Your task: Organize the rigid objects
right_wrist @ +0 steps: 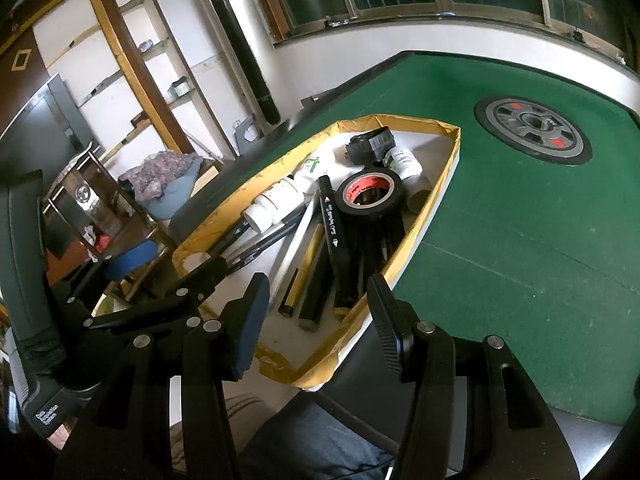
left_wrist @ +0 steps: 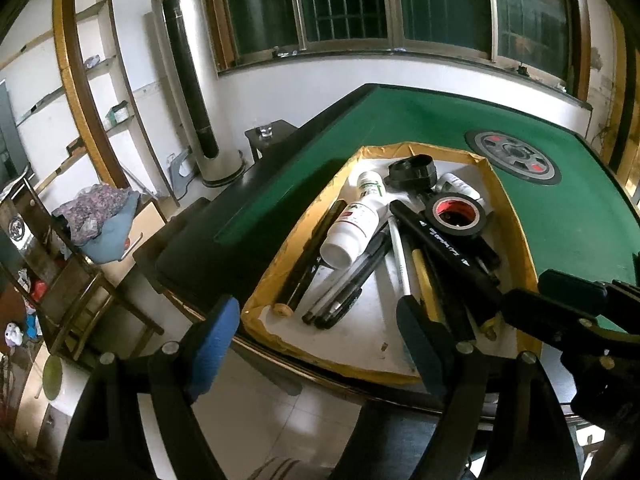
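A white tray with a yellow taped rim sits on the green table. In it lie a black tape roll, a black marker, a white bottle, a black cap and several pens. My left gripper hovers open over the tray's near edge, holding nothing. My right gripper stands open above the tray's near corner, with nothing between its pads.
A round grey panel is set in the table's middle. Left of the table are a tall white tower unit, wall shelves and a chair piled with cloth. A person's leg in jeans is below the table edge.
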